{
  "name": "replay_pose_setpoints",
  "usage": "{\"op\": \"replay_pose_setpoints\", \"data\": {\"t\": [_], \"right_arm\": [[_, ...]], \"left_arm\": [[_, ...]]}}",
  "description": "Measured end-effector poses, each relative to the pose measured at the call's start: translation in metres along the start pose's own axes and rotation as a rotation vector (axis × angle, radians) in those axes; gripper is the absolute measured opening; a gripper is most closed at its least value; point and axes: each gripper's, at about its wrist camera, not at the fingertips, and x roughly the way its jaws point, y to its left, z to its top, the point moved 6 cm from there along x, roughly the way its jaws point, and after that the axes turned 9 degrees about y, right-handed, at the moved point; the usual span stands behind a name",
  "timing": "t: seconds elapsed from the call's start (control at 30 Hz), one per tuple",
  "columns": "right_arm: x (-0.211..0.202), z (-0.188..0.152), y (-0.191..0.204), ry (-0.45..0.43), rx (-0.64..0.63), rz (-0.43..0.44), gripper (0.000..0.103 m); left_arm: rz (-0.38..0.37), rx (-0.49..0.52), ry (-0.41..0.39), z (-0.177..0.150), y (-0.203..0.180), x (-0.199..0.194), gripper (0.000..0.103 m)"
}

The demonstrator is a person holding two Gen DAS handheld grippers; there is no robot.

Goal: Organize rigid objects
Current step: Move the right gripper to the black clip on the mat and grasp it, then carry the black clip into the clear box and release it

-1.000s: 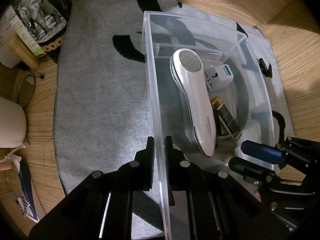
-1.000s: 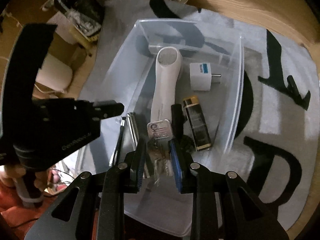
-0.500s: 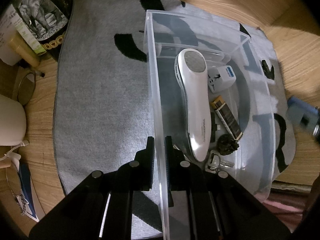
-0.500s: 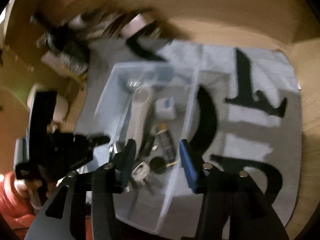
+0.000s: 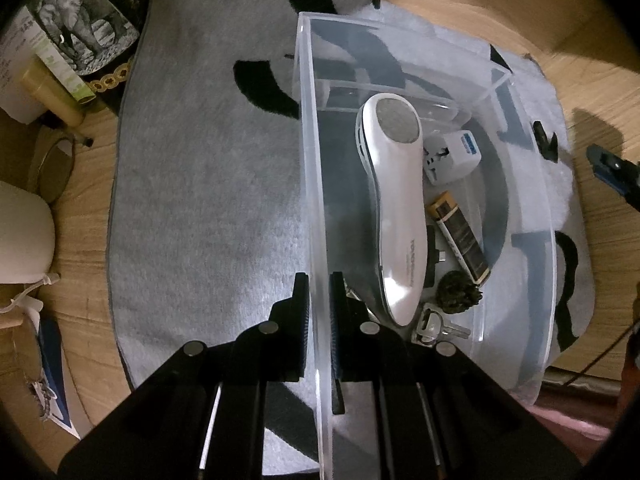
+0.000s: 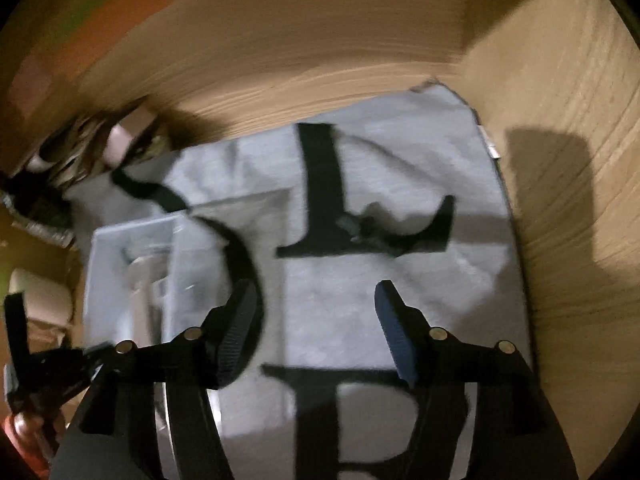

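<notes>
- A grey mat (image 5: 208, 208) with large black letters covers most of the wooden floor (image 6: 568, 220), probably as a soft work surface.
- A clear plastic bin (image 5: 316, 216) stands on the mat and holds the sorted items.
- The left gripper (image 5: 319, 300) is clamped on the bin's near wall, one pad on each side, apparently to steady it.
- The right gripper (image 6: 316, 332) hovers over bare mat beside the bin; its jaws are opening, with nothing between them.
- A white handheld device (image 5: 396, 208) lies lengthwise in the bin.
- A white travel adapter (image 5: 450, 160) sits beside its head.
- A black and gold battery (image 5: 460, 236) lies alongside its handle.
- A dark, spiky, pine-cone-like object (image 5: 458, 287) and a key (image 5: 434, 325) rest near the handle's end.
- A small black object (image 6: 368, 228), blurred, lies on the mat ahead of the right gripper, likely the next pick.
</notes>
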Motion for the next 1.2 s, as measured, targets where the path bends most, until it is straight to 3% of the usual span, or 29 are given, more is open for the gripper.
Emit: {"op": "replay_pose_setpoints", "data": {"t": [0.57, 0.67, 0.73, 1.2], "right_arm": [[0.081, 0.047, -0.028, 0.104, -0.030, -0.077, 0.058], [0.092, 0.047, -0.031, 0.132, -0.012, -0.079, 0.046], [0.091, 0.047, -0.032, 0.122, -0.014, -0.087, 0.040], [0.036, 0.023, -0.002, 0.042, -0.012, 0.011, 0.038]], "left_arm": [[0.018, -0.120, 0.016, -0.005, 0.002, 0.012, 0.008], [0.022, -0.127, 0.019, -0.006, 0.002, 0.012, 0.008], [0.025, -0.129, 0.023, -0.007, 0.003, 0.013, 0.008], [0.020, -0.066, 0.015, 0.000, -0.003, 0.013, 0.008]]}}
